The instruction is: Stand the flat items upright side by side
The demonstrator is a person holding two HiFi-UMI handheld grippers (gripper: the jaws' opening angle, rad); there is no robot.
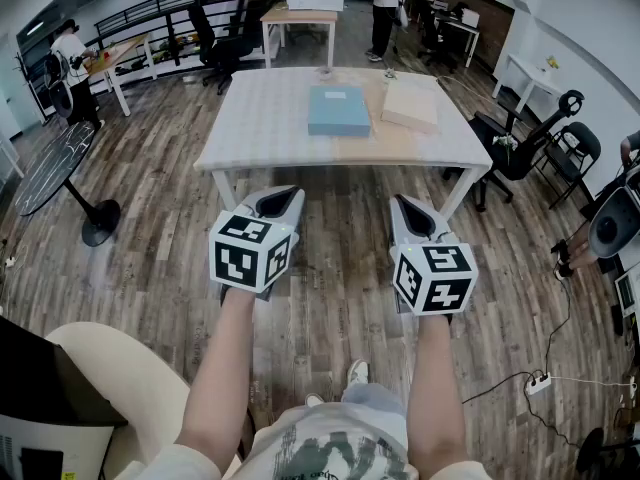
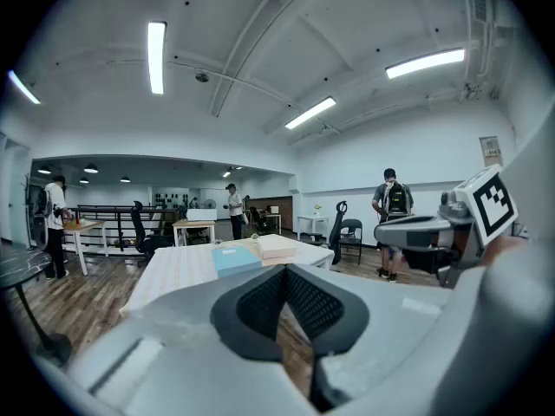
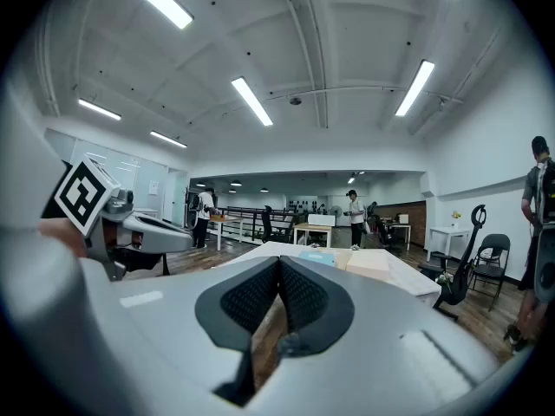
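Bare wood floor point(image 1: 340, 268) lies open between the person and the white table point(image 1: 250, 138), with a black chair point(image 1: 520, 148) near its right corner. 2 flat items lie flat on the table: a pale blue one point(image 1: 338, 110) mid-table, a beige one point(image 1: 411, 103) just beside it on the right. The left gripper point(image 1: 288, 196) and right gripper point(image 1: 401, 203) hang short of the table's near edge, jaws pressed together, empty.
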